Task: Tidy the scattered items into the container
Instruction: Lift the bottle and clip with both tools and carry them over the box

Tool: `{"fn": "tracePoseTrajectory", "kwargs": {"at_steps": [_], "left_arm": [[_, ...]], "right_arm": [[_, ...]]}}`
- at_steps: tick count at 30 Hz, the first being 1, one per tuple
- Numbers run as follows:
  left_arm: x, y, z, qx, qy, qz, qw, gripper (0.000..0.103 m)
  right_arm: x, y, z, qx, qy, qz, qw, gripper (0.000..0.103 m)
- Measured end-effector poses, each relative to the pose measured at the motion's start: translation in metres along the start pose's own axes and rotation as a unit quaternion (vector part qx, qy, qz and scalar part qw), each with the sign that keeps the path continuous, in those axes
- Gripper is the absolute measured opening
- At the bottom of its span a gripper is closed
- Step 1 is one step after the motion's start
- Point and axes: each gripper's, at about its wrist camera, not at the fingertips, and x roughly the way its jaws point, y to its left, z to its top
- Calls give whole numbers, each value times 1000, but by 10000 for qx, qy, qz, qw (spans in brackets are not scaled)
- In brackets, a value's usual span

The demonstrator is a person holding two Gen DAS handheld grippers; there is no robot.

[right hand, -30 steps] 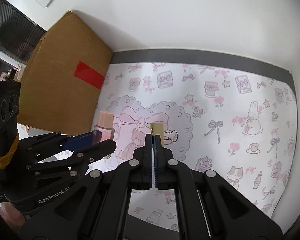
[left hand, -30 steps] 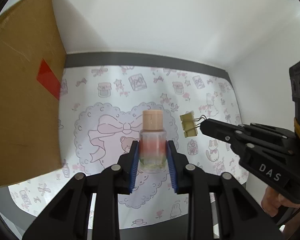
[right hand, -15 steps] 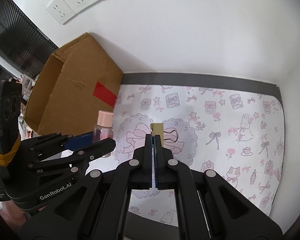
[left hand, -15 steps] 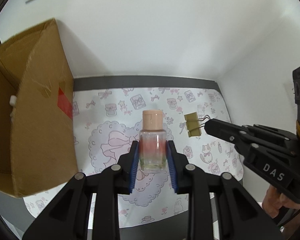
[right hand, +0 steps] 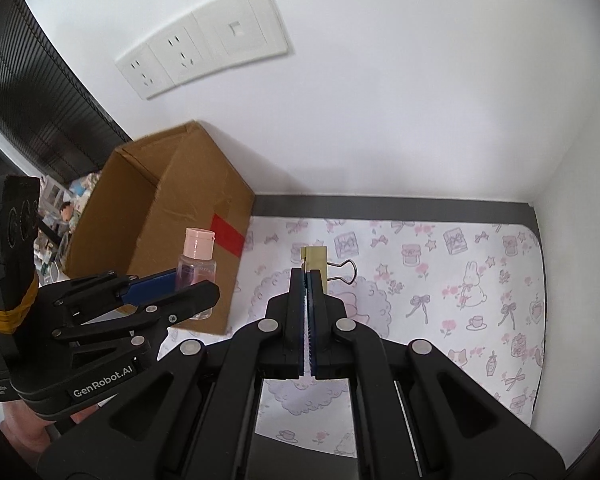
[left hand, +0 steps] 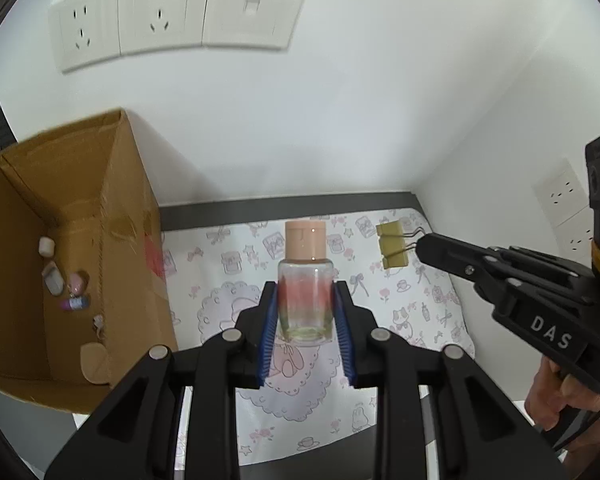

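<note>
Left gripper [left hand: 306, 316] clamps a clear, peach-capped bottle [left hand: 305, 280] — right gripper [right hand: 309, 276] pinches an olive binder clip [right hand: 315, 260].

The left gripper [left hand: 306, 312] fills the lower middle of its own view, its blue-lined jaws pressed against both sides of a small bottle [left hand: 306, 280] that stands upright between them. In the right wrist view this same gripper reaches in from the lower left of the frame, with part of the hand [right hand: 28, 436] that carries it showing beneath it.

The right gripper [right hand: 309, 276] sits in the lower middle of its own view, jaws closed tight on the wire handle of a binder clip [right hand: 318, 266]. In the left wrist view it comes in from the right edge, the fingers [left hand: 552, 396] of the holding hand visible at lower right.
</note>
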Motion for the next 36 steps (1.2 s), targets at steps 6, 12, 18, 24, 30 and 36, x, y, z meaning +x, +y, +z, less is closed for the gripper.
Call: {"fn": "tracePoseTrajectory", "kwargs": {"at_steps": [6,12,18,24,30,36], "left_arm": [[-15,3,13,93,-190,-40,9998,27],[-33,11,24,126,-377,-55,9992,27],[-50,30,27,43,-504,1,9987,27],[-64,57,25,-133,-637,92,9978,27],[-79,86,26,-315,-746,202,9965,27],[-92,124,23,-534,-782,304,9950,27]], "right_arm": [[-15,16,13,-73,-216,-84,9997,1],[-27,33,26,-148,-383,-55,9991,1],[-29,61,36,-337,-481,-11,9983,1],[-21,97,44,-587,-474,95,9971,1],[-10,133,47,-812,-443,215,9955,1],[5,167,49,-981,-383,314,9939,1]]}}
